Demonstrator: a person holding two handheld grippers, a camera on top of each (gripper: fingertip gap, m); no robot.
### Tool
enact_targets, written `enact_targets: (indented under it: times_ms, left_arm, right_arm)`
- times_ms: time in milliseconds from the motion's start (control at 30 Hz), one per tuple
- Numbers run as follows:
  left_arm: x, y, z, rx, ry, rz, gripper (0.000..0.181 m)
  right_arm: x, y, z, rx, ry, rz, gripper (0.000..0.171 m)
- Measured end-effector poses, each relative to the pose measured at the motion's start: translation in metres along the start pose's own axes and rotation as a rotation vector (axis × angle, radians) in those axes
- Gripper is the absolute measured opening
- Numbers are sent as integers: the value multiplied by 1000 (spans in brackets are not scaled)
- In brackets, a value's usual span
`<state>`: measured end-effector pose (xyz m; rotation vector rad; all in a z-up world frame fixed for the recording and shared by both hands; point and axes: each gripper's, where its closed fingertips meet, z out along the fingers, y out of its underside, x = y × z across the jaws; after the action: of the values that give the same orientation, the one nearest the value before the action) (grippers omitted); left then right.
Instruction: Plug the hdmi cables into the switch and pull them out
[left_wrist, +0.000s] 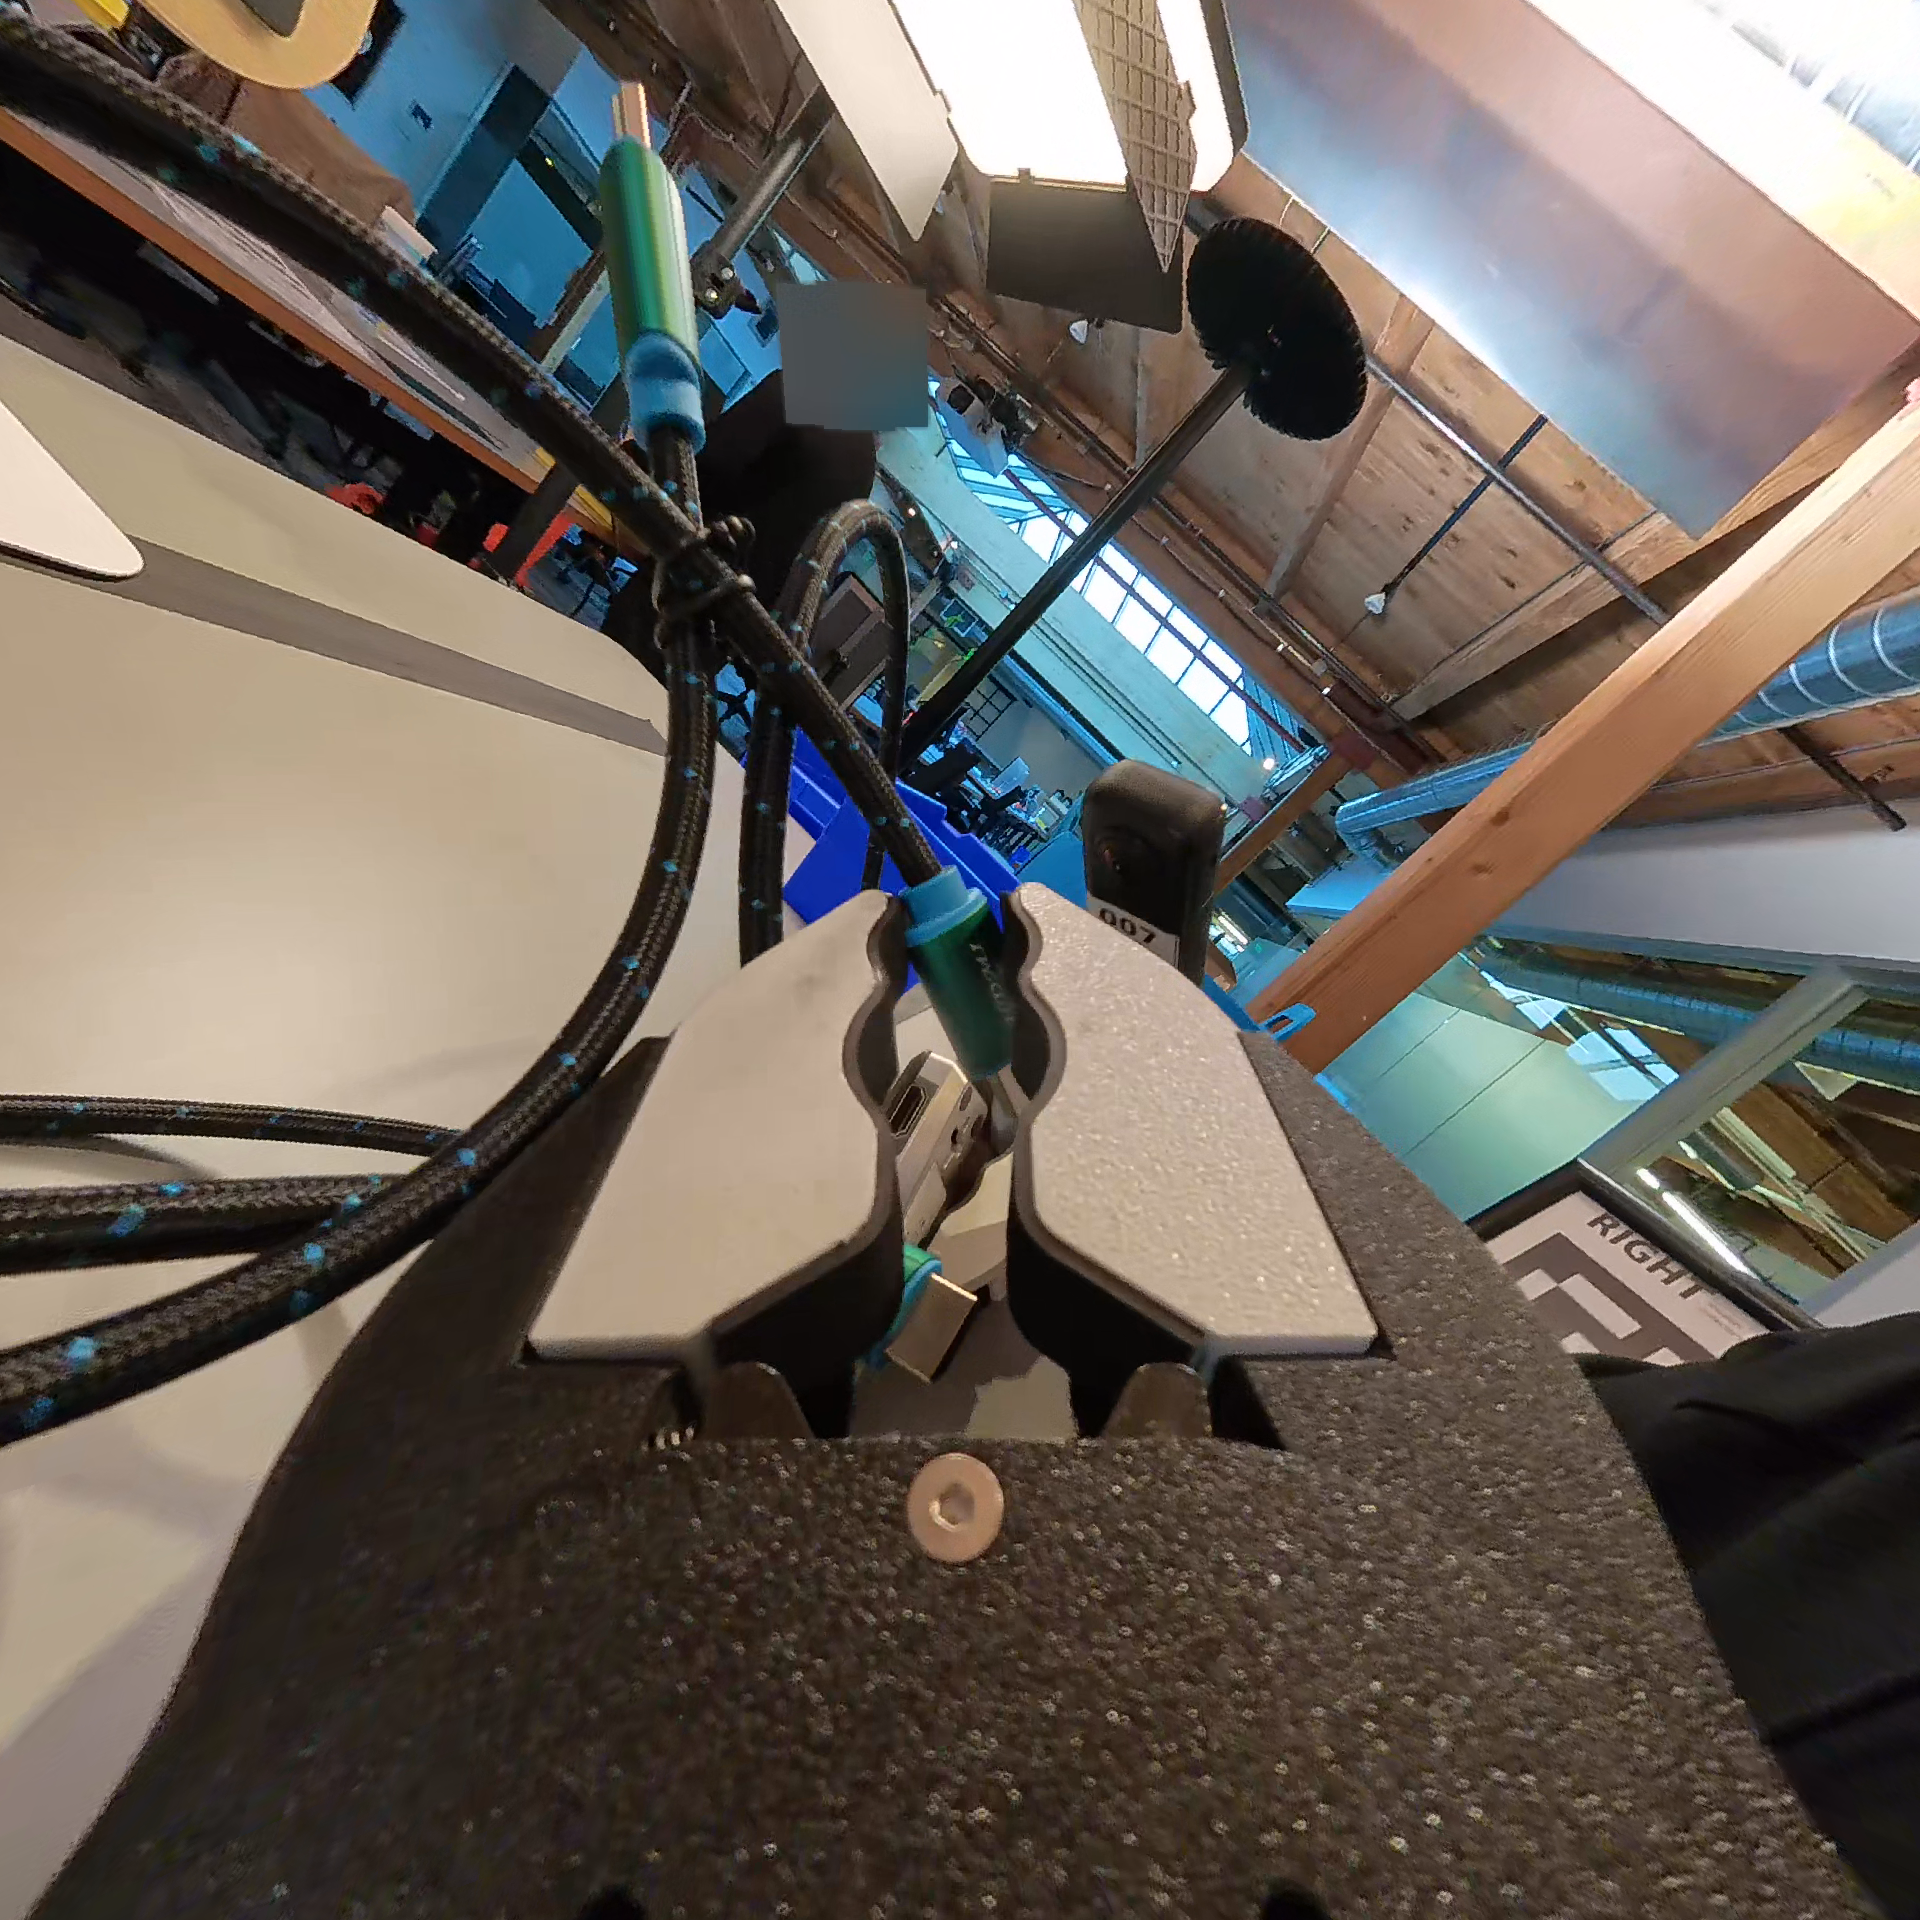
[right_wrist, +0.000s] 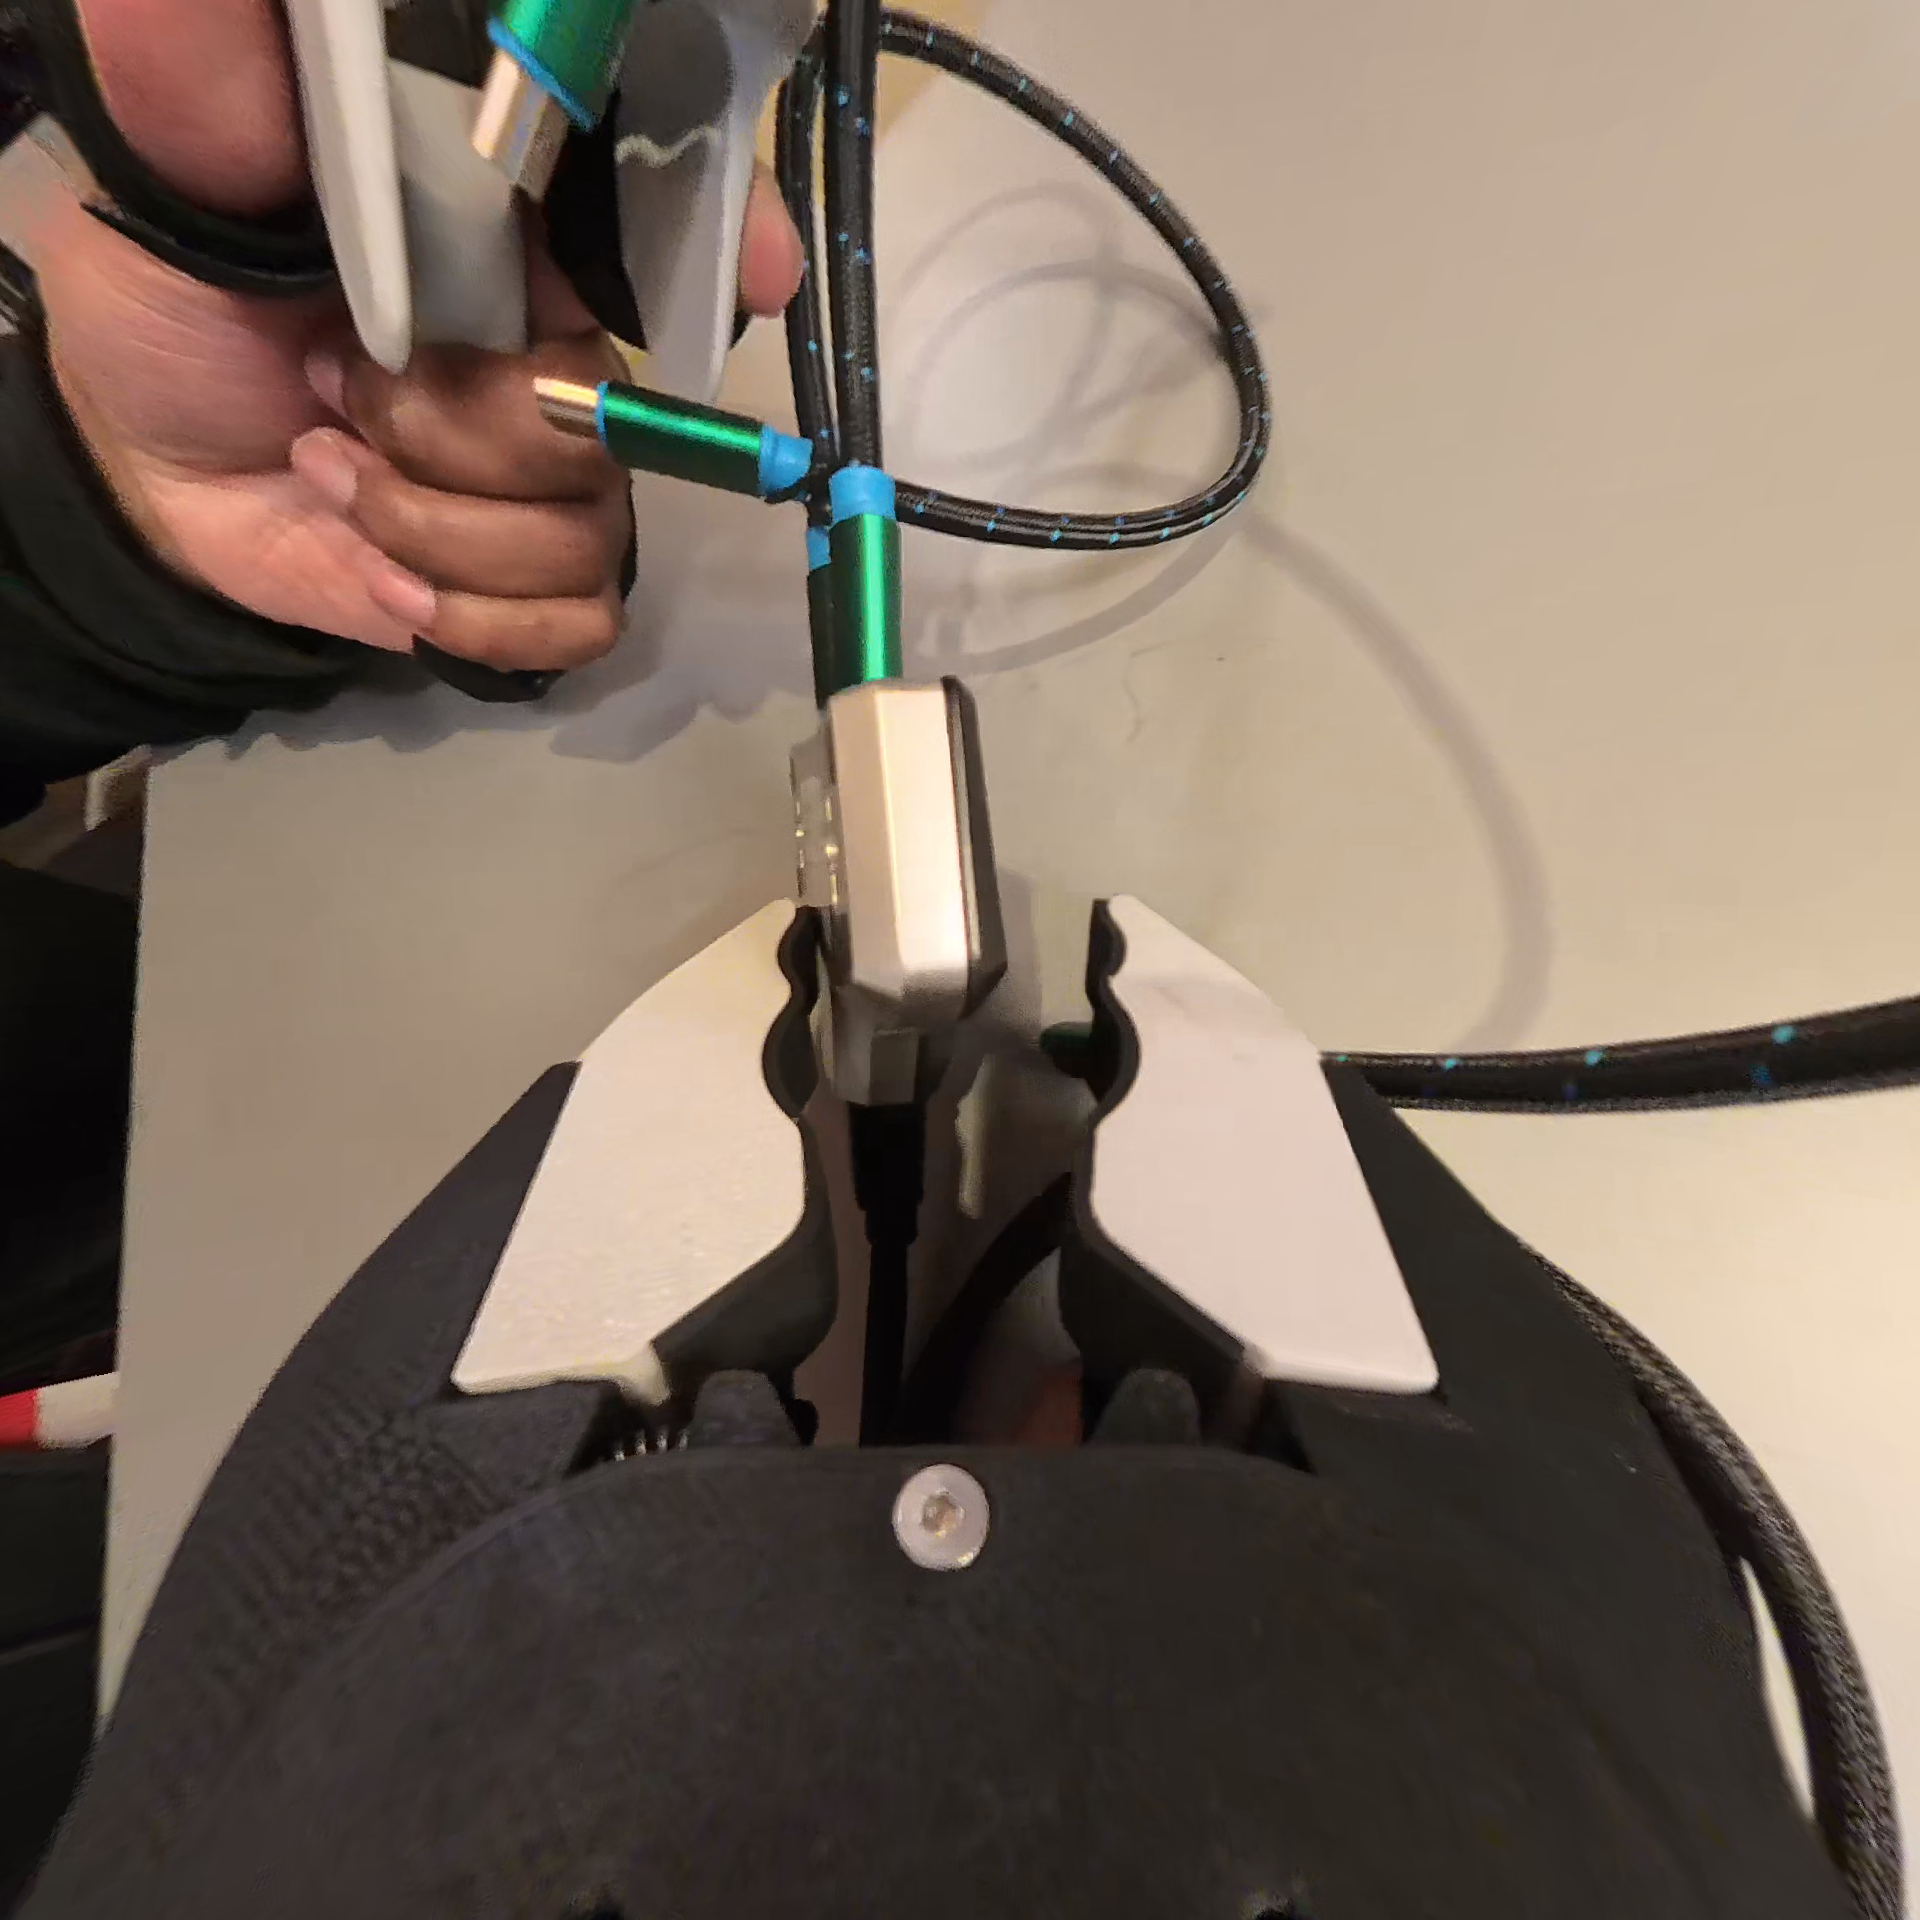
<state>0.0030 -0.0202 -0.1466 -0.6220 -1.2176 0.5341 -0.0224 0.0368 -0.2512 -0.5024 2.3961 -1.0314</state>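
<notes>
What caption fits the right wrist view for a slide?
Right gripper holds the silver switch with one green HDMI plug inserted.

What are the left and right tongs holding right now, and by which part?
The left tongs pinch an HDMI plug by its green metal shell. The right tongs hold the silver switch by its near end, where its own black lead exits.

My cables (right_wrist: 1195, 499) are braided black cloth flecked blue; their plugs (right_wrist: 871, 603) glossy green metal. The switch (right_wrist: 914, 842) looks brushed silver metal, my table (right_wrist: 1558, 312) smooth matt.
</notes>
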Motion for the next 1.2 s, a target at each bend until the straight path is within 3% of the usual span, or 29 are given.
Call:
enact_targets:
  times_ms: [500,733,1200]
  left_arm:
    - [-3,23,9,-81,-26,49,18]
    - [-1,24,9,-91,-23,68,18]
    - [14,18,7,-103,-14,207,18]
  right_arm:
    - [42,-18,-26,131,234,-111,61]
    - [36,-3,-21,53,113,-25,58]
    - [27,-15,-53,115,140,-158,58]
